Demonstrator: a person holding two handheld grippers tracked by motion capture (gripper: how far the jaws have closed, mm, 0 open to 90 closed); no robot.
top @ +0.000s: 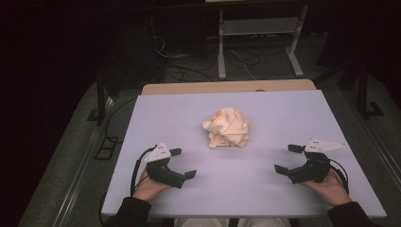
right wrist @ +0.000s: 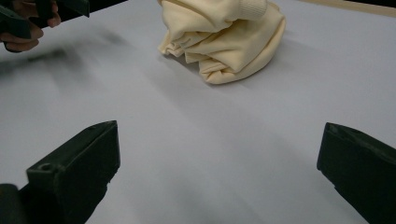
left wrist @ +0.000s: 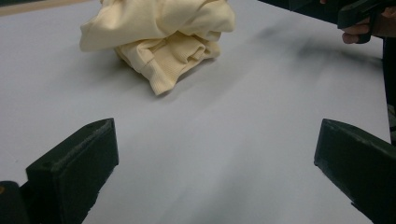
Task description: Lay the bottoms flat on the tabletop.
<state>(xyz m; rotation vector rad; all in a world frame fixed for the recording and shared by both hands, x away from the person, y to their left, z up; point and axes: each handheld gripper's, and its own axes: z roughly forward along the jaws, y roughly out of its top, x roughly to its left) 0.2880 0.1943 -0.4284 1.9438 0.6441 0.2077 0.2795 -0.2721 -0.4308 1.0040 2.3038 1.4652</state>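
Observation:
A crumpled cream-yellow garment [top: 227, 127] lies in a heap near the middle of the pale table [top: 265, 189]. My left gripper [top: 183, 163] rests near the front left, open, its jaws wide apart with nothing between them. At the front right, my right gripper [top: 288, 159] is likewise open and empty. Both point inward toward the garment, well short of it. In the left gripper view the garment [left wrist: 159, 35] lies ahead beyond bare table, with a ribbed cuff edge facing me. In the right gripper view the garment [right wrist: 229, 39] sits ahead and slightly right.
The table's far wooden edge [top: 227, 87] borders a dark floor with cables [top: 198, 66] and a metal stand [top: 257, 38]. In the left gripper view the other hand and gripper [left wrist: 359, 21] show at top right; in the right gripper view, the other hand [right wrist: 28, 23] at top left.

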